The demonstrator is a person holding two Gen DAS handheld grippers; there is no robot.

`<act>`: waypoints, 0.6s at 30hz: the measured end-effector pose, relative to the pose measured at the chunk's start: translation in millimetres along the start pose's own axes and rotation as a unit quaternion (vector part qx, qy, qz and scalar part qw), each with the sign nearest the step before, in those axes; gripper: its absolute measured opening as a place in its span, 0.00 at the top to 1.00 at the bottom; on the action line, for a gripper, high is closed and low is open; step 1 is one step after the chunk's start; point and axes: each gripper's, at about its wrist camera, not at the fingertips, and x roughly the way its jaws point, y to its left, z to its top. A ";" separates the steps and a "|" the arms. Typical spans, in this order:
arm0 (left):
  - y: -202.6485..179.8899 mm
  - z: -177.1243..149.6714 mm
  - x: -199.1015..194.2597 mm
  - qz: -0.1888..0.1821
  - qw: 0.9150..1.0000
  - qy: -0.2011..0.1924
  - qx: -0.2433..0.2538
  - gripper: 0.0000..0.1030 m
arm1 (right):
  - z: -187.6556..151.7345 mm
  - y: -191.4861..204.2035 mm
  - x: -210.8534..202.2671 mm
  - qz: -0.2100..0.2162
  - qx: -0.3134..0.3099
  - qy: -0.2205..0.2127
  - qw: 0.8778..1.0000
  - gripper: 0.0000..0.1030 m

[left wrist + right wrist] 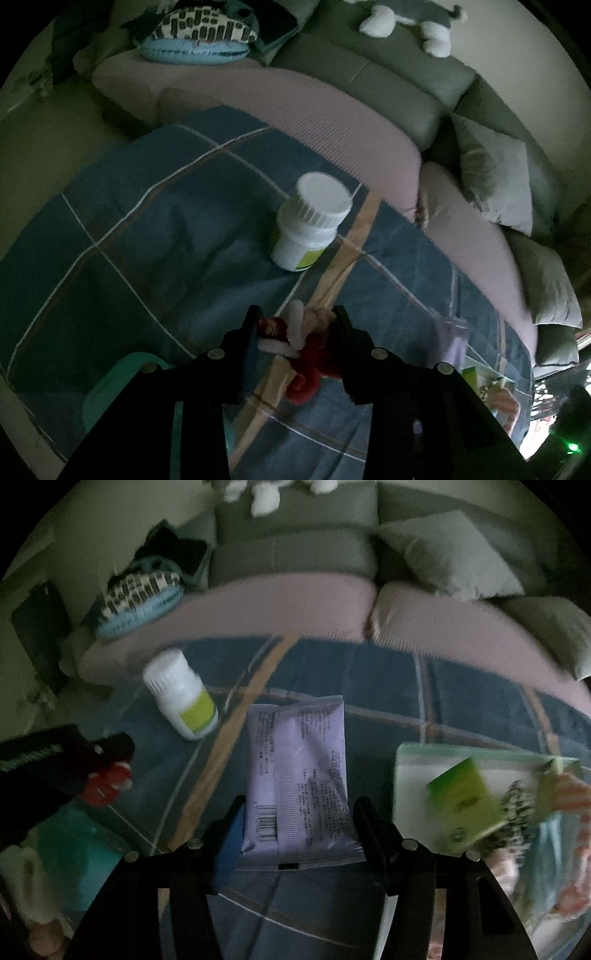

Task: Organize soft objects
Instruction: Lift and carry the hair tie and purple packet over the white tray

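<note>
The red-and-white plush toy (301, 347) sits between the fingers of the left gripper (295, 332), both jaws pressed against its sides, so it is clasped there just above the blue checked blanket (147, 229) that covers the surface; in the right wrist view the same toy (109, 784) shows as a red and pale bundle at the tip of the left gripper (110, 764), near the left edge; the right gripper (299, 823) has its fingers closed in on either side of a pale purple packet (299, 775), printed side up with a barcode at its lower left corner, and grasps it over the blanket; a white bottle (310, 221) with a ribbed cap and a yellow-green label stands on the blanket beyond the toy, apart from it; to the right of the packet lies a clear bag (480, 797) with a green box in it; behind the blanket runs a sofa (332, 122) with a pinkish seat cover, a grey cushion (495, 177), and a patterned blue pillow (199, 37) at its far end.
</note>
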 end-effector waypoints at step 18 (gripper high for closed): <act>-52.6 -23.7 -42.6 -0.077 0.995 -0.018 0.067 0.62 | -2.3 -62.4 -111.4 -0.085 0.062 -0.088 0.991 0.41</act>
